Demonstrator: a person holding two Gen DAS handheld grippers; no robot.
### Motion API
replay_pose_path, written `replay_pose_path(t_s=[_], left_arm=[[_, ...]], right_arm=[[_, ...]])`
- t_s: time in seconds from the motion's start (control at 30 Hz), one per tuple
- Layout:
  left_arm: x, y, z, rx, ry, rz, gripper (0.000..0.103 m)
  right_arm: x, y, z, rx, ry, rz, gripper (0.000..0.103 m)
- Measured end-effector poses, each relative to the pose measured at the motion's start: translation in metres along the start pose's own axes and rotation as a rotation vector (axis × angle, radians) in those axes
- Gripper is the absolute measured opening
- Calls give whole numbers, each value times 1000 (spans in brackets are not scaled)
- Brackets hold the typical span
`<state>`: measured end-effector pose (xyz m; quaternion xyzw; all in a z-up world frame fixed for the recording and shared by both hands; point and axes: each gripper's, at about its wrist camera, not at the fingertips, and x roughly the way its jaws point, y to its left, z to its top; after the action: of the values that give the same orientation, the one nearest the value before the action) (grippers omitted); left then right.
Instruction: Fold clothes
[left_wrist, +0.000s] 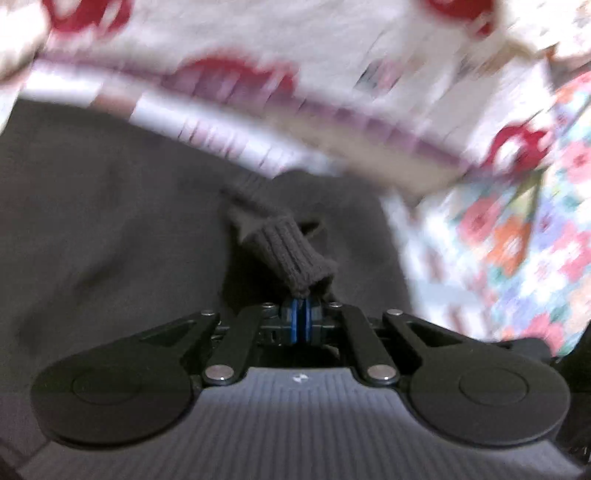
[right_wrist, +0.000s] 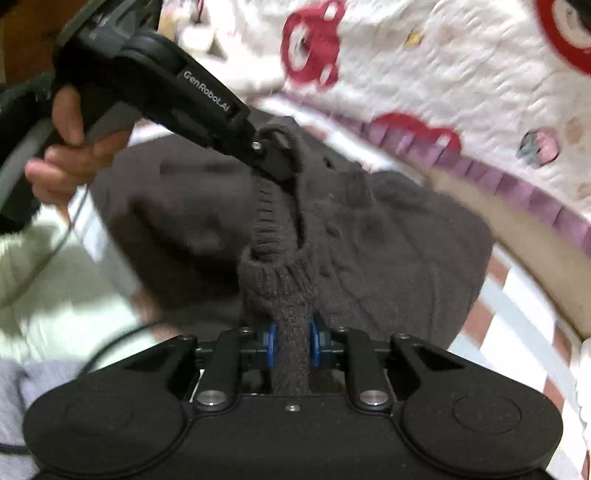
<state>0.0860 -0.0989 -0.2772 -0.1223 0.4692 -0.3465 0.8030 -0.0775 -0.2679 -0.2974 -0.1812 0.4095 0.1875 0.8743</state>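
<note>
A dark grey knit sweater (left_wrist: 110, 206) lies bunched on the bed. In the left wrist view my left gripper (left_wrist: 301, 308) is shut on a ribbed edge (left_wrist: 291, 254) of it, and the knit sticks out past the blue pads. In the right wrist view my right gripper (right_wrist: 293, 334) is shut on another ribbed band of the sweater (right_wrist: 388, 240), with thick knit filling the gap between its blue pads (right_wrist: 272, 343). The left gripper (right_wrist: 277, 157) also shows there, pinching the ribbed edge farther up, with a person's hand (right_wrist: 66, 147) on its handle.
A white quilt (right_wrist: 461, 74) with red bear prints and a purple frilled edge (right_wrist: 480, 173) lies beyond the sweater. A floral cloth (left_wrist: 517, 229) is at the right. Pale green fabric (right_wrist: 55, 288), a black cable (right_wrist: 110, 343) and light grey fabric (right_wrist: 22, 384) lie at the left.
</note>
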Motion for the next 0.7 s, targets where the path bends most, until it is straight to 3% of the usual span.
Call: replay_pose_path(t_s=[0.07, 0.13, 0.2, 0.27, 0.37, 0.4, 0.43, 0.5, 0.6, 0.7], left_arm=[[13, 4, -9, 14, 88, 70, 6], [9, -5, -8, 65, 85, 105, 11], [-1, -16, -2, 122, 52, 128, 33], [-16, -27, 6, 168, -27, 142, 37], [-40, -37, 11, 201, -205, 85, 43], [-43, -39, 10, 195, -246, 54, 44], [-41, -42, 8, 194, -261, 22, 44], [-26, -49, 5, 210, -233, -13, 44], [2, -62, -7, 261, -100, -53, 44], [23, -72, -27, 310, 6, -15, 44]], right_arm=[[8, 6, -6, -44, 36, -10, 22], [7, 9, -6, -58, 52, -7, 32], [0, 7, -3, -42, 55, 31, 44], [-12, -8, -6, 32, 23, 73, 48], [-31, -37, -13, 187, -42, 119, 49], [-37, -47, -16, 239, -63, 119, 53], [-43, -59, -20, 293, -78, 65, 54], [-51, -84, -28, 391, -102, 18, 54], [-54, -113, -31, 496, -113, -44, 54], [-43, -141, -14, 582, -136, -72, 55]])
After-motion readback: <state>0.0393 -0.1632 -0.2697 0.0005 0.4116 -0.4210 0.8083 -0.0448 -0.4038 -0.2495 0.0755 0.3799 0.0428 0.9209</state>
